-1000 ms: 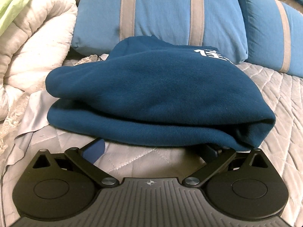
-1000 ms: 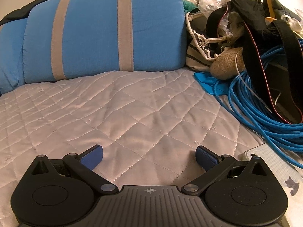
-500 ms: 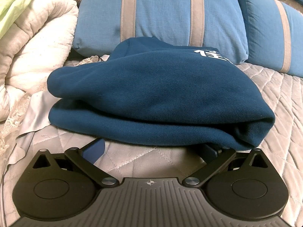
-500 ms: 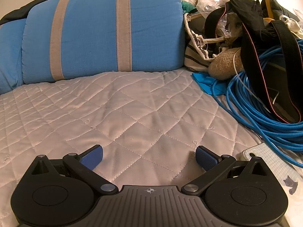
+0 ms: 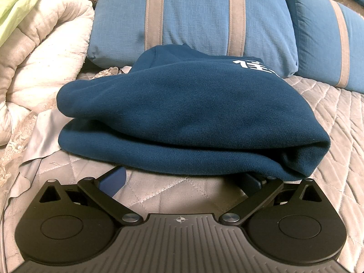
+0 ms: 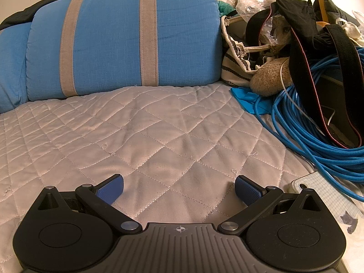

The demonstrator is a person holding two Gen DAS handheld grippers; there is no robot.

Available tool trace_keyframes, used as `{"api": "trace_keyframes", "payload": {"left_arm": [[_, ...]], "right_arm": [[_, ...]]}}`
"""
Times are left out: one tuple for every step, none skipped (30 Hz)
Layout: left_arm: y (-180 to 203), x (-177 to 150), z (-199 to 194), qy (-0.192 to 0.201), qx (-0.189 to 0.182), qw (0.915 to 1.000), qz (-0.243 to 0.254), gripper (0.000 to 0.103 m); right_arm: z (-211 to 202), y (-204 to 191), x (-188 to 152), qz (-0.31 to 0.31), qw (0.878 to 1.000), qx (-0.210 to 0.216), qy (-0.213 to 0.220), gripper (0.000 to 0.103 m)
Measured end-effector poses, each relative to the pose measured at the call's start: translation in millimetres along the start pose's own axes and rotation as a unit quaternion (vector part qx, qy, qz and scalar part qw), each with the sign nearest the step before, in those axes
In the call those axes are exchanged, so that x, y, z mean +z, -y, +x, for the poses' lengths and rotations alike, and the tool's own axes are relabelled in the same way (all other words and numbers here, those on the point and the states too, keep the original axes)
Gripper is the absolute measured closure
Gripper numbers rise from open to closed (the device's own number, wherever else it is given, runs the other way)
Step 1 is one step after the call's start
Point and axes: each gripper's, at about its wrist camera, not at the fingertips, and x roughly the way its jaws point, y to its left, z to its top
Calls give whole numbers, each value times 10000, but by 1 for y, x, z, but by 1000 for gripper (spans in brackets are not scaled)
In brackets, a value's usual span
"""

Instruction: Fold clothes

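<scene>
A dark blue sweatshirt with white print lies folded in thick layers on the quilted grey bedspread, in the left wrist view. My left gripper stands open just in front of its near edge; the cloth overhangs the right fingertip and hides it. Nothing is held between the fingers. In the right wrist view my right gripper is open over bare bedspread, with no garment in sight there.
Blue pillows with grey stripes line the back. A white comforter is piled at the left. At the right are a coiled blue cable, black straps, a plush bear, a striped bag and a phone.
The left view has shifted slightly, with the sweatshirt a bit further right and lower in frame. The right view has drifted slightly left. Both grippers stay open.
</scene>
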Motion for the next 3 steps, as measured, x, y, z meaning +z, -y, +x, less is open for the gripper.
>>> {"api": "trace_keyframes", "payload": {"left_arm": [[0, 0, 0, 2, -3, 10000, -2, 0], [0, 0, 0, 3, -3, 10000, -2, 0], [0, 0, 0, 3, -1, 10000, 0, 0]], "right_arm": [[0, 0, 0, -2, 10000, -1, 1, 0], [0, 0, 0, -2, 10000, 0, 1, 0], [0, 0, 0, -2, 10000, 1, 1, 0]]}}
